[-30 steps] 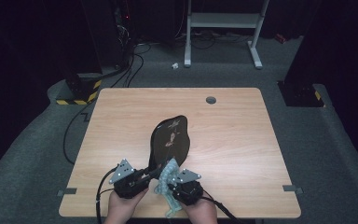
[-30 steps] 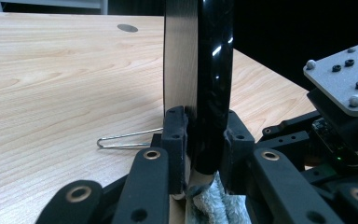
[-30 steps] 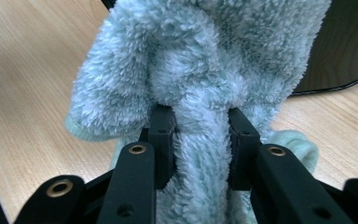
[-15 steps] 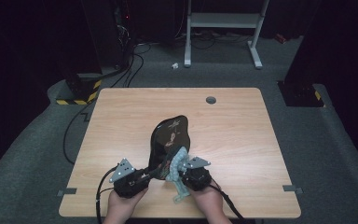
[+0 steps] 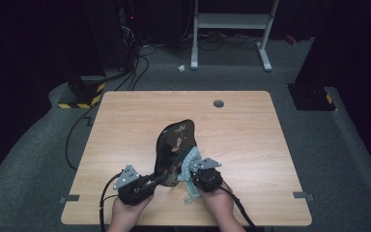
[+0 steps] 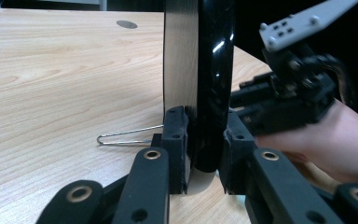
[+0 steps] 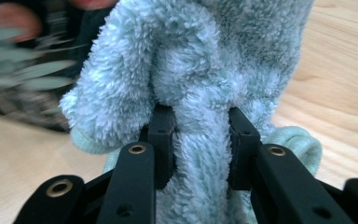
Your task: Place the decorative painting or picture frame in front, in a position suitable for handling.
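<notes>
Clamping the black tray (image 6: 214,70) on edge, the left claw (image 6: 204,140) faces the right claw (image 7: 200,140), pinched on a fluffy cloth (image 7: 200,60).

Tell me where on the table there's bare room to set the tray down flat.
The far half of the table is bare up to the grommet, and so are the left and right sides. It is crowded at the near middle: the left gripper holds the tray on edge there, the right gripper holds the cloth, and a wire clip lies beside the tray.

Glossy black tray (image 5: 175,145) with floral print stands on edge, tilted, near the worktop's front; fluffy pale-teal cloth (image 5: 189,166) (bunched) rests against its printed face.
</notes>
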`<state>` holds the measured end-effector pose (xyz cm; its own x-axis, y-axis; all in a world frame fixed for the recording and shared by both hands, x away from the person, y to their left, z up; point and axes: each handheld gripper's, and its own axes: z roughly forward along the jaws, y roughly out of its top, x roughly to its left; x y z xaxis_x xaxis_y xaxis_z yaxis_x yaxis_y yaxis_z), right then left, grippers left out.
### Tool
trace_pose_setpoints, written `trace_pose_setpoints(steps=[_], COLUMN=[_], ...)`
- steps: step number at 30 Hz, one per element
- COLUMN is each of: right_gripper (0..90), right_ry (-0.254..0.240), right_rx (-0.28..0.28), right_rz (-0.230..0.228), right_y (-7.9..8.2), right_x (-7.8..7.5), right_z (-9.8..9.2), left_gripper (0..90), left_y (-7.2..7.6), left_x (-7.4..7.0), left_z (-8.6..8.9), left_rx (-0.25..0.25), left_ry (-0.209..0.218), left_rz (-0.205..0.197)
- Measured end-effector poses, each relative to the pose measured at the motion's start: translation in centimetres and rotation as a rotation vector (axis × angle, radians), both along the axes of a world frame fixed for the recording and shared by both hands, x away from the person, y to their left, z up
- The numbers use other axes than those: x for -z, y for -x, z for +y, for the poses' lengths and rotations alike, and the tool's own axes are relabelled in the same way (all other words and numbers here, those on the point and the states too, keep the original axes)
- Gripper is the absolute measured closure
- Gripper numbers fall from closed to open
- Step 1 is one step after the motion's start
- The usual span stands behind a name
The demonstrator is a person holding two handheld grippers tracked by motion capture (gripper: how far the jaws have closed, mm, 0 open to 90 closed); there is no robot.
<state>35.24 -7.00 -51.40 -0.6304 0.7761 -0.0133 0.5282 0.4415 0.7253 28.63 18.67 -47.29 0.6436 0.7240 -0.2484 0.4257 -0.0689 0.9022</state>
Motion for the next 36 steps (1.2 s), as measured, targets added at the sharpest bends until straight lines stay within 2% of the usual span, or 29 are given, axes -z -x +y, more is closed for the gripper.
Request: trace_pose_setpoints(steps=[9, 14, 19, 32, 34, 35, 36], right_gripper=[68.2, 68.0, 67.9, 68.0, 68.1, 68.1, 68.1], right_ry=[-0.031, -0.037, -0.037, -0.008, -0.001, -0.006, 0.003], right_rx=[-0.133, -0.169, -0.157, -0.04, -0.026, -0.008, -0.014], right_rz=[-0.014, -0.016, -0.014, -0.015, -0.013, 0.004, -0.006], right_y=[4.5, 5.7, 4.9, 0.5, 0.0, -0.1, -0.2], right_x=[0.2, 0.4, 0.1, -0.6, -0.6, -0.7, -0.7], right_z=[2.3, 2.9, 2.5, 0.2, -0.1, -0.1, -0.2], left_gripper=[75.2, 75.4, 75.4, 75.3, 75.3, 75.3, 75.0], left_y=[0.1, 0.1, 0.0, 0.0, 0.0, 0.0, 0.0], left_x=[0.0, 0.0, -0.1, 0.0, -0.1, -0.1, -0.1], left_z=[-0.1, -0.1, 0.0, 0.0, 0.0, 0.0, 0.1], left_rx=[-0.009, -0.009, -0.005, 0.001, -0.001, -0.001, 0.005], left_ry=[0.001, -0.005, -0.009, -0.006, -0.009, -0.008, -0.005], left_rz=[-0.002, -0.002, 0.001, 0.003, 0.005, 0.011, 0.02])
